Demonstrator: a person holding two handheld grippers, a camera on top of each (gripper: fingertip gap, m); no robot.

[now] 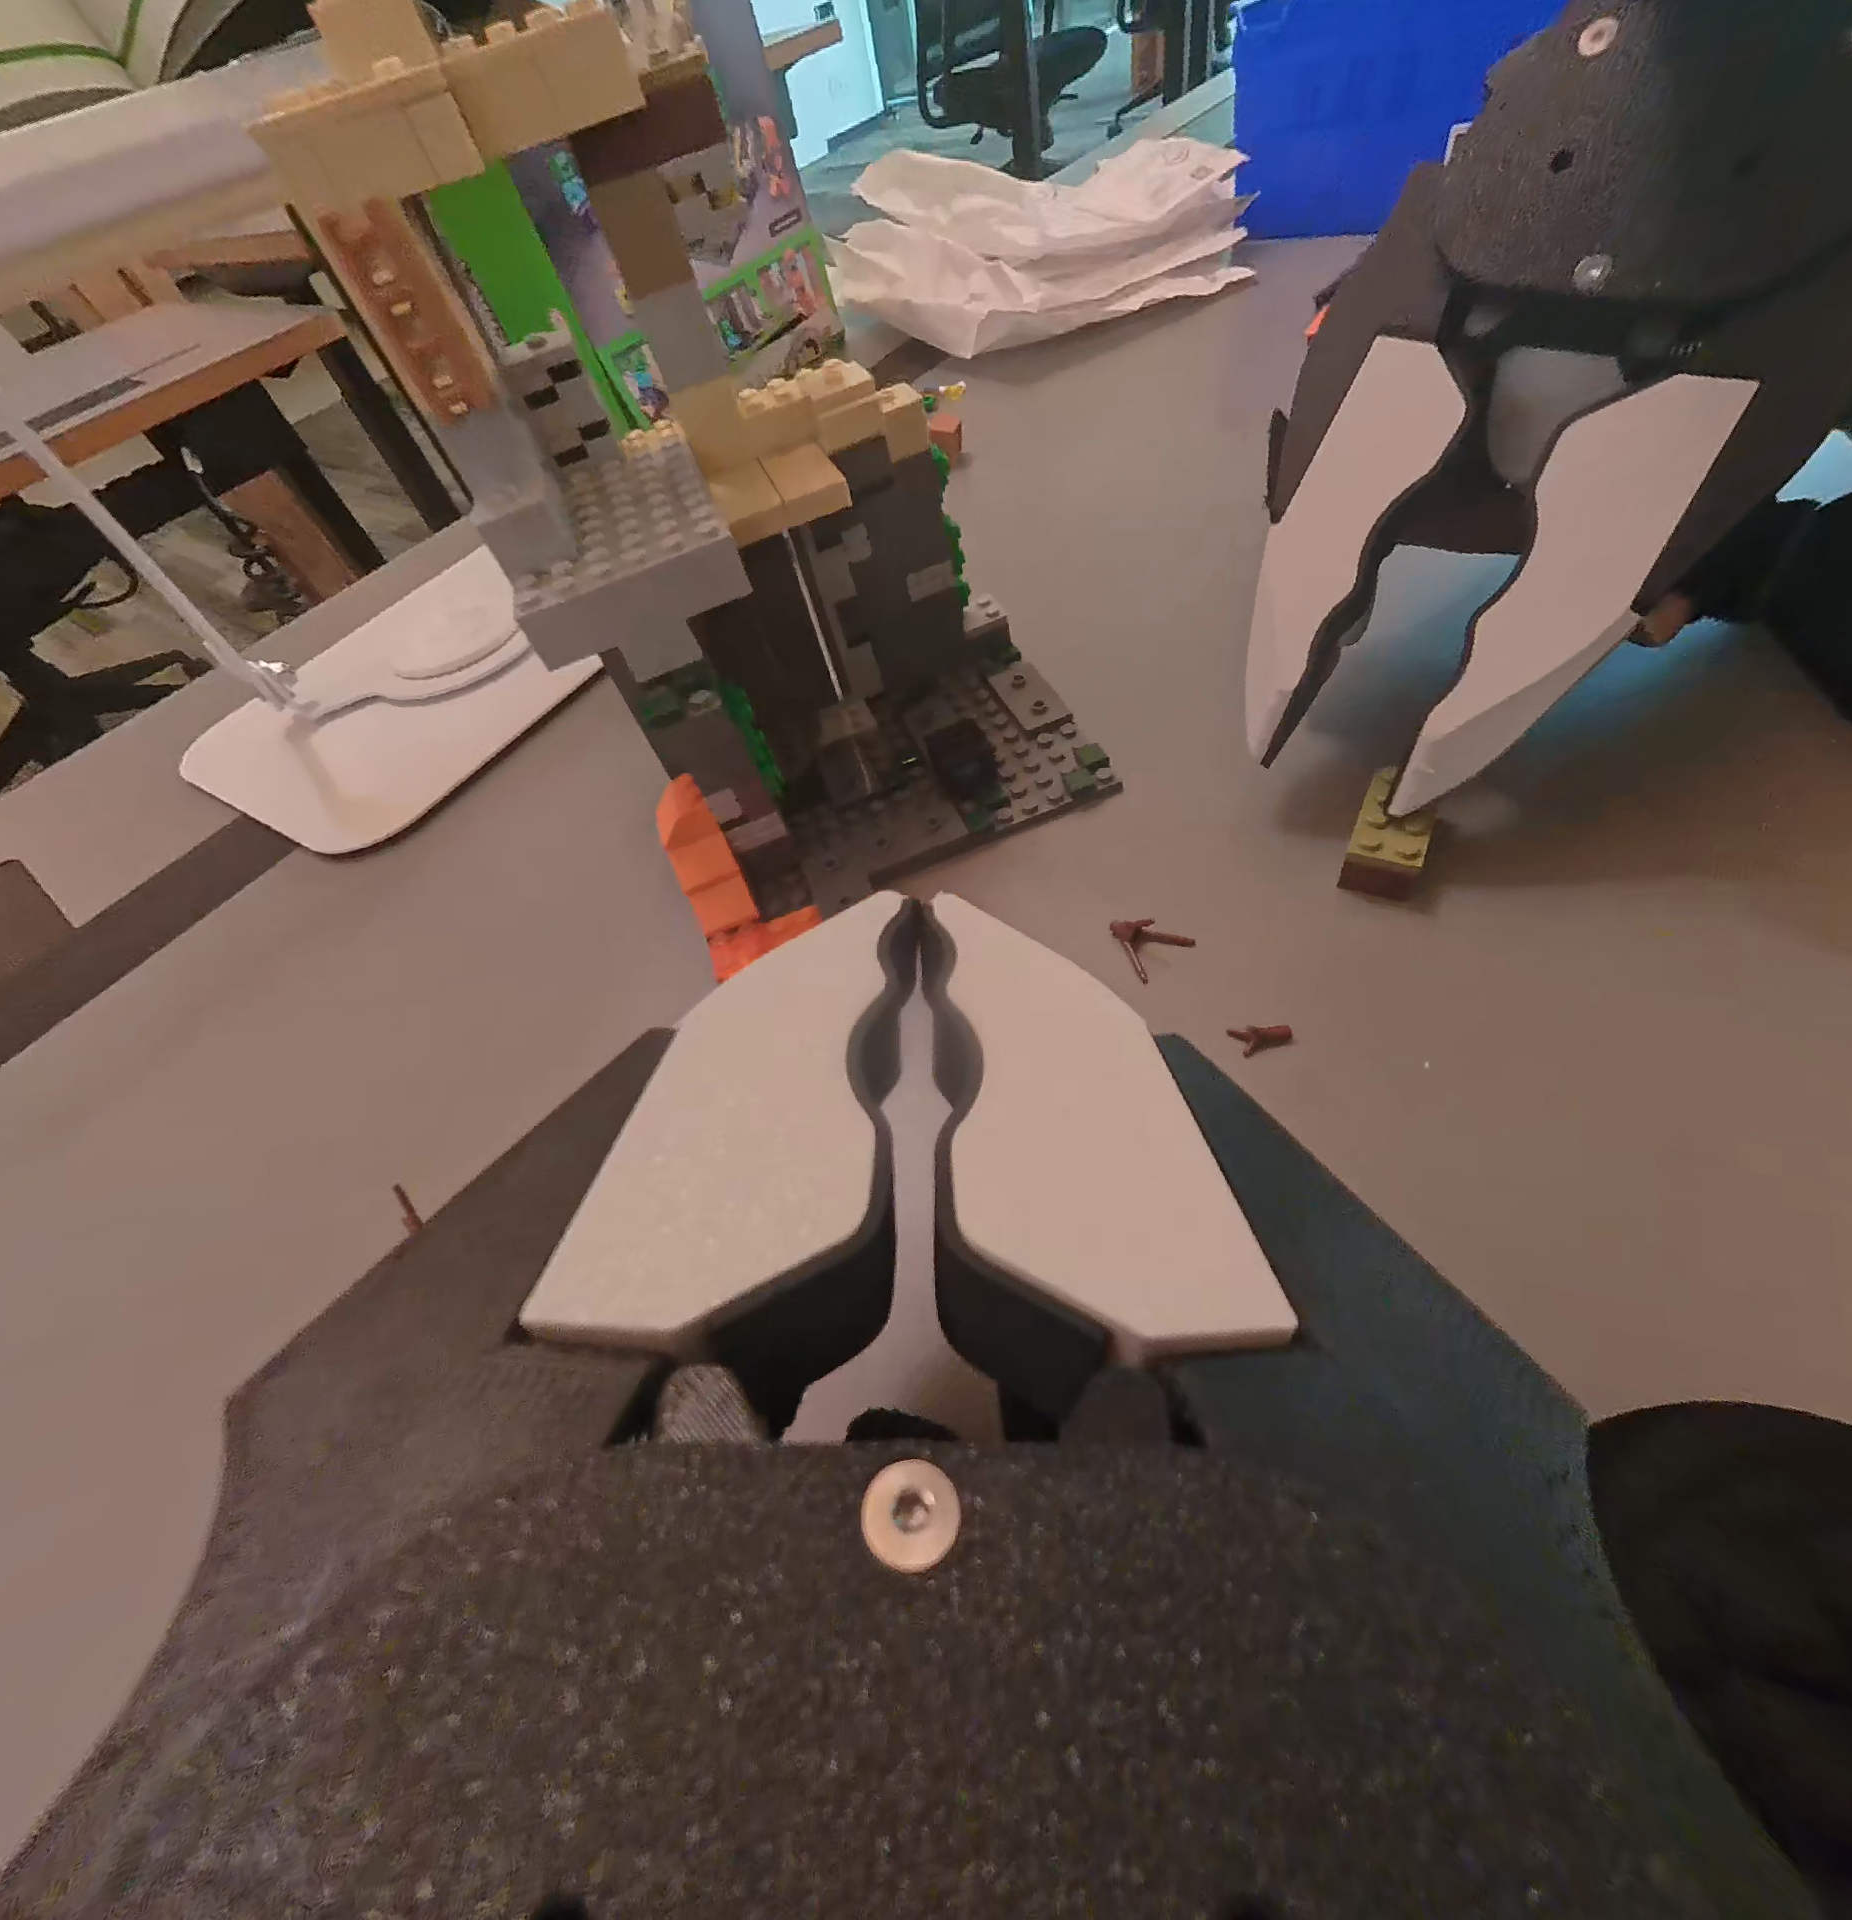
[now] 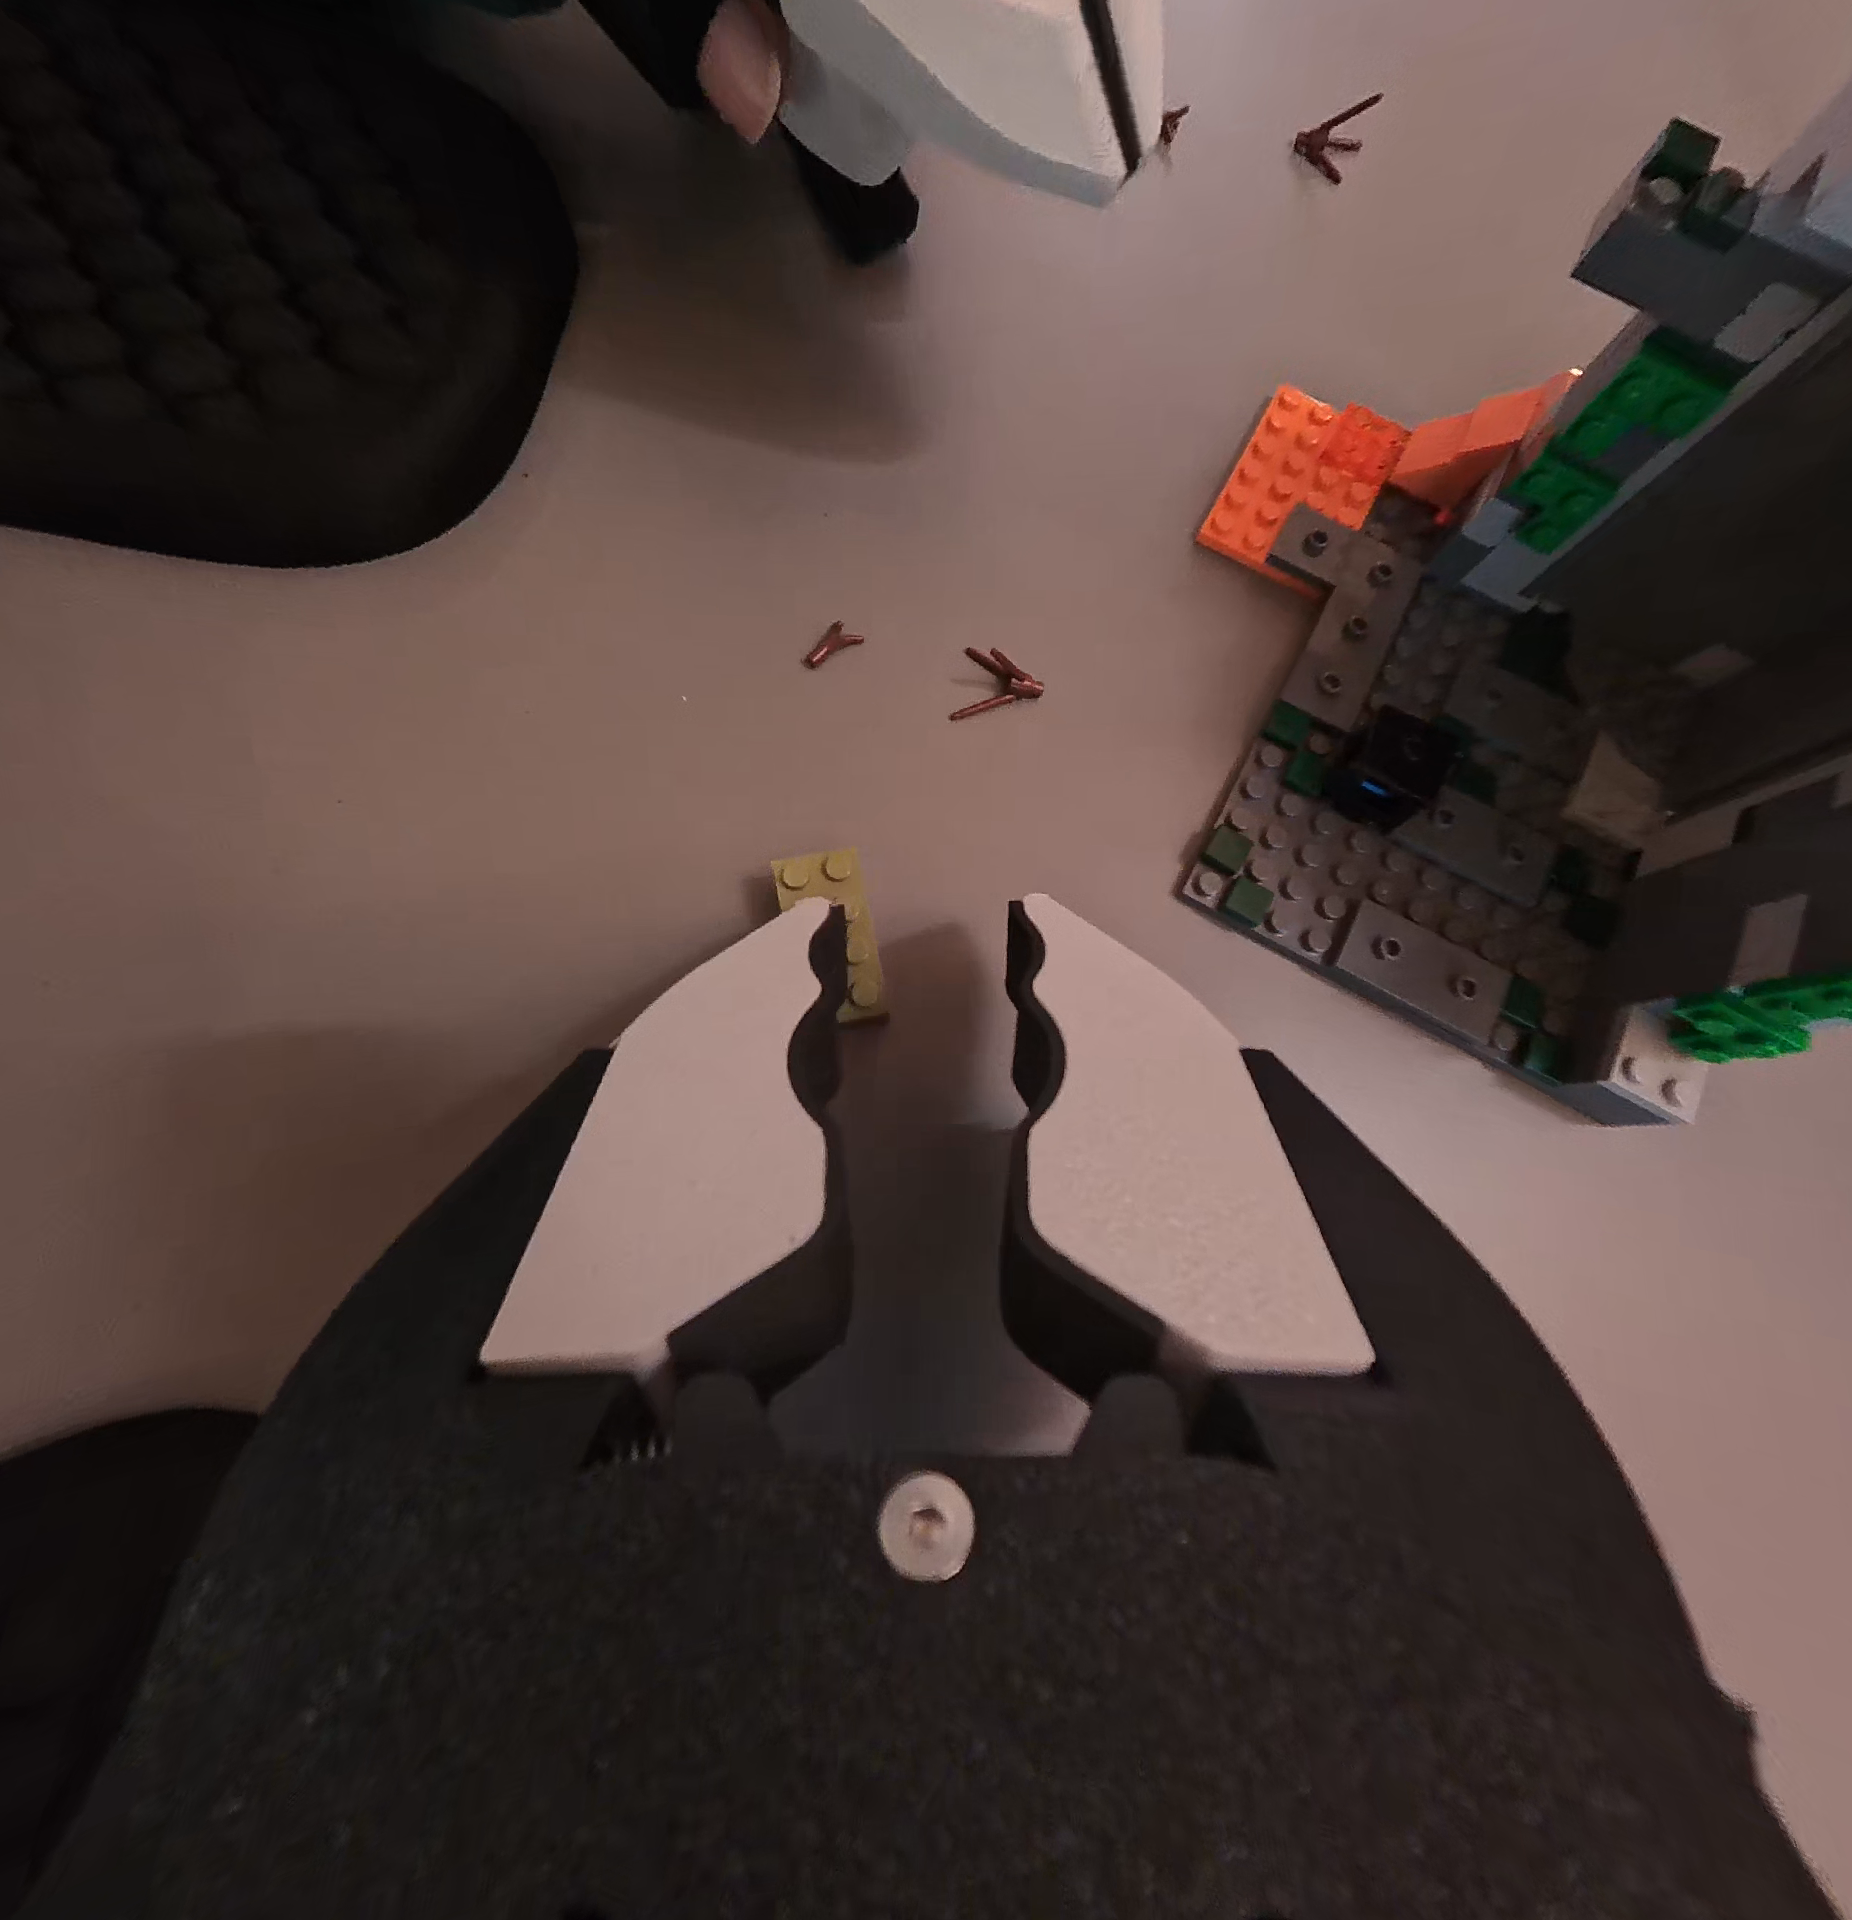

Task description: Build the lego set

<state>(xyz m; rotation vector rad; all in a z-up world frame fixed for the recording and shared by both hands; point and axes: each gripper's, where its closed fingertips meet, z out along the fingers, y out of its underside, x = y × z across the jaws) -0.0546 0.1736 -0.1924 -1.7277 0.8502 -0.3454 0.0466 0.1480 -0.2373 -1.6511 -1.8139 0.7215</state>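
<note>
Closest to the lens is the left gripper (image 1: 920,914), jaws pressed together with nothing between them, hanging over the grey tabletop (image 1: 1524,1195) right in front of the lego build (image 1: 797,644).

That build is pretty tall: dark grey baseplate, a grey and black rocky wall with green bits, a light grey studded platform, tan blocks stacked on a brown and grey column up top, and orange plates (image 2: 1286,473) spilling out at the front corner.

Over on the right side, the right gripper (image 2: 920,914) is tipped down with its jaws parted. It isn't gripping anything, but one fingertip (image 1: 1415,795) is touching the top of a small olive plate (image 2: 828,871). From the left wrist view that plate sits on a brown brick (image 1: 1379,878), lying flat on the tabletop well apart from the build's baseplate.

Small reddish-brown twig pieces (image 2: 995,686) are scattered on the tabletop between the two grippers, with a couple more further off.

Other stuff around: a white stand base (image 1: 382,748) to the left of the build, the set's box (image 1: 766,249) standing behind it, crumpled white paper bags (image 1: 1057,249) toward the far edge, and a blue bin (image 1: 1348,114) past that. Office desks and chairs show in the background.
</note>
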